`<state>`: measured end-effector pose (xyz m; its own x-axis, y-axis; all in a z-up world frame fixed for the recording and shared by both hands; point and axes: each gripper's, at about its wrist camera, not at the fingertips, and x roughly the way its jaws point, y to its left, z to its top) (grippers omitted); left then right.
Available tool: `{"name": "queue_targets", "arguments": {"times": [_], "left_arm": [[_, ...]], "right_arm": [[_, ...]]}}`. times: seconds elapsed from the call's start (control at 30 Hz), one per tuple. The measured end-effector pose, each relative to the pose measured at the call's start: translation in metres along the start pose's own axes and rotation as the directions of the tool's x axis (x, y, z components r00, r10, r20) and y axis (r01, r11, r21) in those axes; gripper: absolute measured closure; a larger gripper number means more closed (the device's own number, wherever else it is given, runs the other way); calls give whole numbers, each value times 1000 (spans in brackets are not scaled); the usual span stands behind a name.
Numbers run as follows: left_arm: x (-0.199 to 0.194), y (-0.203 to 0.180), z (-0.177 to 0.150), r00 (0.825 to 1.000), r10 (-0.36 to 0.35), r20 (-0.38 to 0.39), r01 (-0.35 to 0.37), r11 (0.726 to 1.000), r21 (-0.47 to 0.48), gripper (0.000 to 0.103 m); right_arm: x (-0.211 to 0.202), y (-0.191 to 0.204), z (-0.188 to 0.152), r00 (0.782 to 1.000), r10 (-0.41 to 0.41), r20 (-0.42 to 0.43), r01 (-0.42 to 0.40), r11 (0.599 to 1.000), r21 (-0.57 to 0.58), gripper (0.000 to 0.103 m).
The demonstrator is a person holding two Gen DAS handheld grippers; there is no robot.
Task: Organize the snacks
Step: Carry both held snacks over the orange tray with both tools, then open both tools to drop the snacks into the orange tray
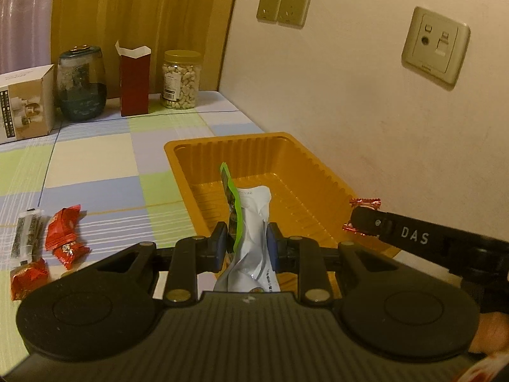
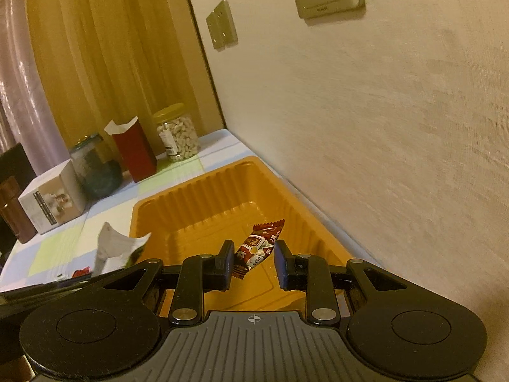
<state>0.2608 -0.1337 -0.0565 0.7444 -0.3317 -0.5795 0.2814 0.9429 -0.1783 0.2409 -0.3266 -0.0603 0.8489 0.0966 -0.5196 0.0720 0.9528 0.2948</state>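
My left gripper (image 1: 247,242) is shut on a white and green snack pouch (image 1: 251,222), held upright over the near end of the orange tray (image 1: 222,146). My right gripper (image 2: 253,262) stands open over the same tray (image 2: 178,197). A dark red wrapped candy (image 2: 259,245) sits between its fingers, its lower end against the left finger; the right finger is clear of it. In the left wrist view the right gripper's finger (image 1: 366,219) shows at the tray's right rim with the candy's (image 1: 364,202) twisted ends sticking out. The pouch (image 2: 116,245) also shows in the right wrist view.
Red candies (image 1: 65,238) and a striped packet (image 1: 27,235) lie on the checked tablecloth at left. At the back stand a nut jar (image 1: 181,79), a dark red carton (image 1: 134,82), a glass jar (image 1: 81,84) and a white box (image 1: 25,105). A wall runs along the right.
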Motion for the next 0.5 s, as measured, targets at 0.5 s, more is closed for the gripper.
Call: {"name": "queue_targets", "arguments": {"times": [0.5], "left_arm": [[-27,25,-6,997,61,37,-59,996,-65,76]], "right_arm": [[2,-1,-1,999,39,-16,-39,999,20,75]]}}
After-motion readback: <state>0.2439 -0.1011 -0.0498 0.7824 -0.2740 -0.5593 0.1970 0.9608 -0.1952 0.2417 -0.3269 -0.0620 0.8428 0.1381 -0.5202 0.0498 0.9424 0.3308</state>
